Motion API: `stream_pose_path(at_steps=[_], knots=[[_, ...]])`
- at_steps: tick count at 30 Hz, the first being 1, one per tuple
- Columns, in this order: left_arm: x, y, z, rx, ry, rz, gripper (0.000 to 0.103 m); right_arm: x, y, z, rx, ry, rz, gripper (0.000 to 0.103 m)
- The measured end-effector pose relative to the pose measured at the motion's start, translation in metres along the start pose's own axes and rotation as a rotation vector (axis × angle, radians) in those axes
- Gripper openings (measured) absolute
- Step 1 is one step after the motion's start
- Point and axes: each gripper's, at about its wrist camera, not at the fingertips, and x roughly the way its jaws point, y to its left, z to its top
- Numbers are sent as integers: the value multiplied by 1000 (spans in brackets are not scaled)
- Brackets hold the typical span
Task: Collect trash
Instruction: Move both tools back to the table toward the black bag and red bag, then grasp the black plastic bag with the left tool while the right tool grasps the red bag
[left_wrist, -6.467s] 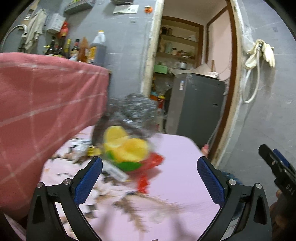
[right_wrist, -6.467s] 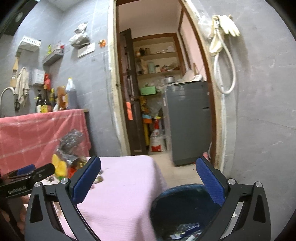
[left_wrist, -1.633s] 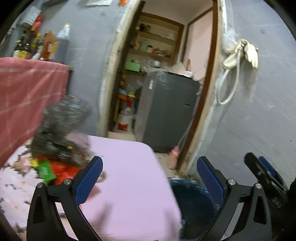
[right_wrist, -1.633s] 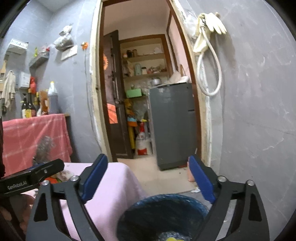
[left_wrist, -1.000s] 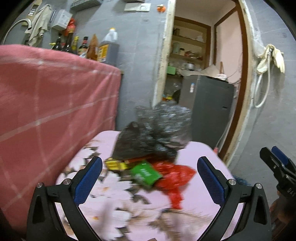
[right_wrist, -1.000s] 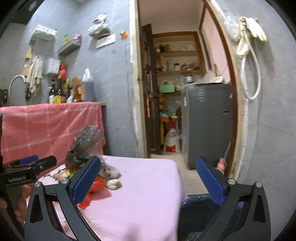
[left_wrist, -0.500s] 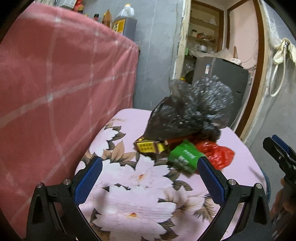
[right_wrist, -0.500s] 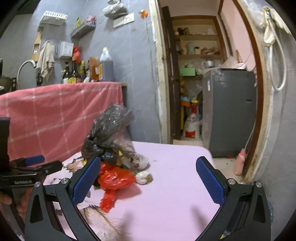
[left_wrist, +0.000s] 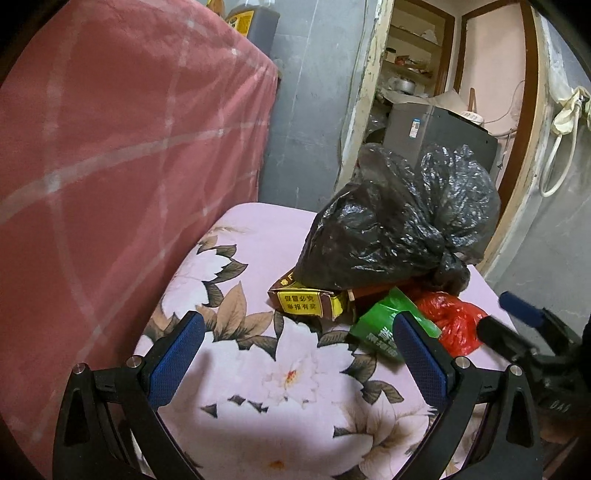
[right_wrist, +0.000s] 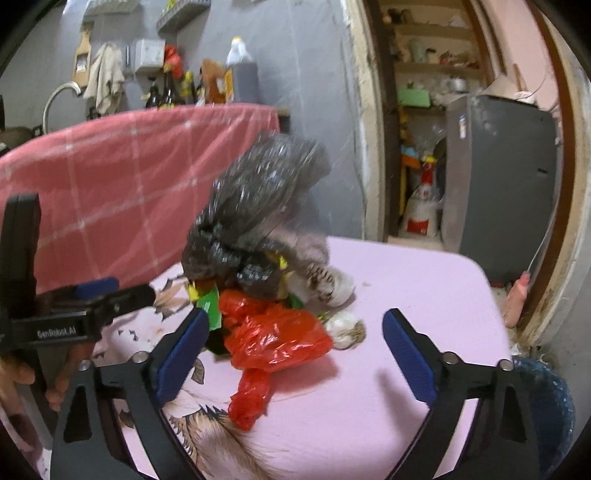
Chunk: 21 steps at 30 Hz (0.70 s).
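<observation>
A trash pile lies on the table's pink floral cloth (left_wrist: 258, 236). A crumpled black bag (left_wrist: 399, 229) sits on a yellow-brown carton (left_wrist: 310, 301), a green packet (left_wrist: 384, 325) and a red bag (left_wrist: 454, 325). My left gripper (left_wrist: 297, 350) is open over bare cloth, short of the carton. In the right wrist view the red bag (right_wrist: 273, 339) lies between the fingers of my right gripper (right_wrist: 293, 350). Its jaws are closing and the pads are clear of the bag. Two garlic bulbs (right_wrist: 343, 328) lie just behind the red bag.
A blue-lined bin (right_wrist: 550, 398) stands on the floor past the table's right edge. A counter draped in pink checked cloth (left_wrist: 110, 147) rises along the table's left side, with bottles (right_wrist: 240, 77) on top. Beyond the doorway stands a grey fridge (right_wrist: 498, 206).
Both grippers have moved closer to the pile and lower. The right wrist view swung left, from the bin side onto the red bag, and the right jaws have narrowed slightly.
</observation>
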Motion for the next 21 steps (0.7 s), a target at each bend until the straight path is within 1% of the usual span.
stream_pose_path(at_steps=[5,7,11,12,14,16,17,19,21], knots=[[1,-1,6,-6,-13,-42,99,18,-2,0,14,82,10,84],[1,-4,9,-2,-21,-62,99,24,-4,0,26,115,16,74],[1,-11,19,12,-45,-106,98,26,-10,-1,71,137,59,64],[2,-12,21,13,-49,-119,95,25,-12,-2,82,138,73,58],[3,-16,25,13,-52,-139,94,23,-14,-4,98,140,92,52],[5,-19,29,14,-52,-157,89,22,-16,-5,113,137,111,42],[6,-20,30,15,-50,-168,87,21,-18,-6,125,133,124,39],[8,-22,33,16,-46,-184,81,20,-20,-6,141,127,137,28],[9,-23,35,15,-44,-200,80,18,-22,-6,151,121,146,22]])
